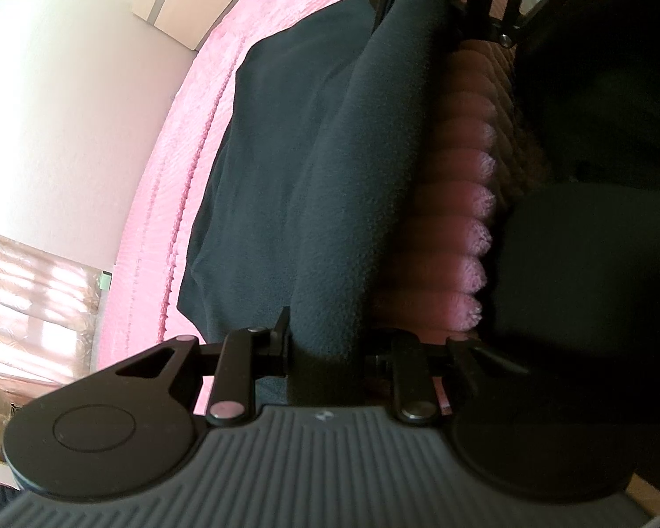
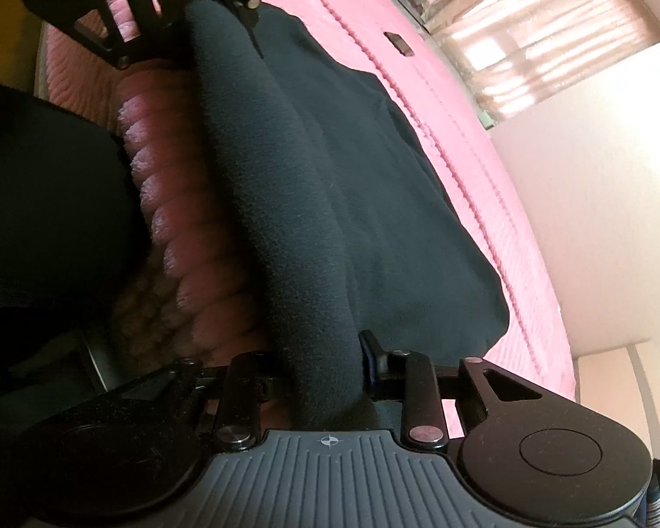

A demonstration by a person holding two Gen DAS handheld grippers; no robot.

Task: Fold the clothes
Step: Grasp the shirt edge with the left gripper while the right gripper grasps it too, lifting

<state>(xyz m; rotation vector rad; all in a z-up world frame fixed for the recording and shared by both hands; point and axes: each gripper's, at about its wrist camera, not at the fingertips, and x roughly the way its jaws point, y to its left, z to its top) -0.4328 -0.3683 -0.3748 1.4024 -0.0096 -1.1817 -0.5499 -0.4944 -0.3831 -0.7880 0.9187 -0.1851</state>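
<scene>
Pink quilted bedspread (image 1: 163, 202) fills frame left. Dark fleece garment (image 1: 286, 167): soft, limp, light. Left gripper (image 1: 330, 343), right gripper (image 2: 325, 374) both clamp folded edge; hold stays at corners.

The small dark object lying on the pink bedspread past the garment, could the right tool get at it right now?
Probably not yet. The right tool is clamped on the dark garment, which lies between it and the small dark object on the pink bedspread.
</scene>
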